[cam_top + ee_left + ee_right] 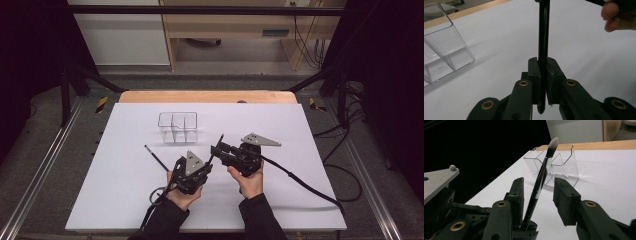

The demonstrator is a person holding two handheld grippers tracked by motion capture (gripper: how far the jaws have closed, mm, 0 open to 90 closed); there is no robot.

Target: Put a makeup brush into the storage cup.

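A: High view first: where do the two grippers sit?

B: Both are close together toward the near edge of the table (125, 200), around its middle. The left gripper (202, 167) is clamped tight on a brush (543, 37), and the brush rises up and away from its jaws toward the right gripper (216, 149).

A: How firm is that clamp?

B: In the left gripper view the two pads press the black handle from both sides, and the handle's rounded end pokes out just behind them.

A: And the right gripper?

B: Partly open. In the right gripper view the brush stands between its jaws, leaning near the left one, with a clear gap to the right one. Whether the left pad touches the handle I cannot tell. The pale bristle tip points up and away.

A: Anything else on the table?

B: A clear box (178, 127) with dividers stands toward the far edge, a little left of centre, apart from both grippers. A second brush (156, 157) lies flat on the table just left of the left gripper.
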